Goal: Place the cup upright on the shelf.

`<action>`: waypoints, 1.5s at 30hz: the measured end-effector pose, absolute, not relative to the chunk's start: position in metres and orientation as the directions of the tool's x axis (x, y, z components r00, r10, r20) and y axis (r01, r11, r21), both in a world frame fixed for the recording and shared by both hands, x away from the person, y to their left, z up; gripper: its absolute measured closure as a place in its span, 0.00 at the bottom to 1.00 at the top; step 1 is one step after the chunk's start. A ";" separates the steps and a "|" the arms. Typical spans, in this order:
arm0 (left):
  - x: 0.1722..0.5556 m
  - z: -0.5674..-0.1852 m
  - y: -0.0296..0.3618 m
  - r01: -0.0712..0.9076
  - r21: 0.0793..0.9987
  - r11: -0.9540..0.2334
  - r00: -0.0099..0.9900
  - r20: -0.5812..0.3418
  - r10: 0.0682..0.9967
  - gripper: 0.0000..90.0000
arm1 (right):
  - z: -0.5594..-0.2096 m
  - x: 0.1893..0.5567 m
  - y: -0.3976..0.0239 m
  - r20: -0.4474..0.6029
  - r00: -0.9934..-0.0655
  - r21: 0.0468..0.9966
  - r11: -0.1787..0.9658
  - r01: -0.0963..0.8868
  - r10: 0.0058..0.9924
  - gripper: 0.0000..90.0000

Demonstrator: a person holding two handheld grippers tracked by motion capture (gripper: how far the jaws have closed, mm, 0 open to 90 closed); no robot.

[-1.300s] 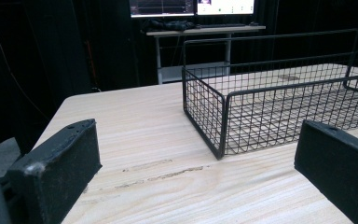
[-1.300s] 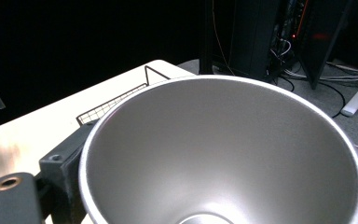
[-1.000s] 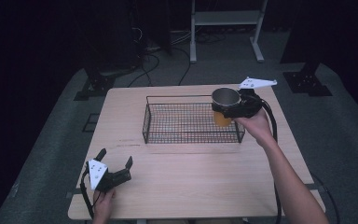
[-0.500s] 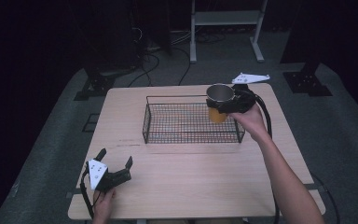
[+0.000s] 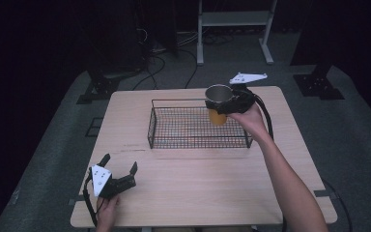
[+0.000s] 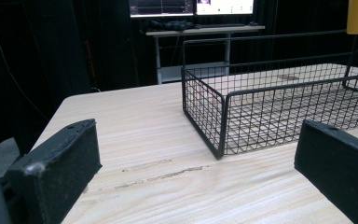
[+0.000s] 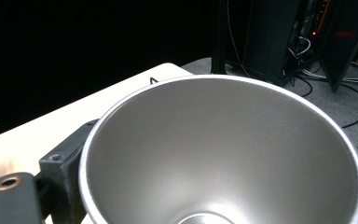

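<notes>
Cup [image 5: 217, 104], orange outside and steel-lined, hangs upright in my right gripper [image 5: 228, 103], clamped on its wall, above the wire basket's [image 5: 198, 142] far right corner, so it can go straight down inside. My left gripper [image 5: 120, 177] rests wide apart on the table [image 5: 212, 188].

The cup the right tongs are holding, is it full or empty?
Empty: the cup held by the right tongs shows bare metal down to its bottom.

Bare table [image 5: 212, 188] in front of wire basket [image 5: 198, 126], basket walls block low passage — open from above
</notes>
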State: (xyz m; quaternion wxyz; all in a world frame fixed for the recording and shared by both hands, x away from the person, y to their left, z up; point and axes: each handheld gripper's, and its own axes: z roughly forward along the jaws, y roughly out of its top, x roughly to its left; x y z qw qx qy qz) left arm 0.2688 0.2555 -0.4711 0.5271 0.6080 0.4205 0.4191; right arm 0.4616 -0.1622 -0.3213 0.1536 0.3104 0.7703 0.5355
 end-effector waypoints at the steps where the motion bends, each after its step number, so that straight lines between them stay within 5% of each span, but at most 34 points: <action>1: 0.269 -0.471 0.255 0.069 0.993 -0.091 0.295 0.066 0.953 0.00 | -0.321 0.462 -0.162 0.096 -0.760 0.920 0.234 0.314 0.643 0.10; 45: 0.268 -0.471 0.256 0.069 0.994 -0.088 0.298 0.064 0.953 0.00 | -0.378 0.509 -0.120 0.148 -0.821 0.881 0.304 0.363 0.552 0.10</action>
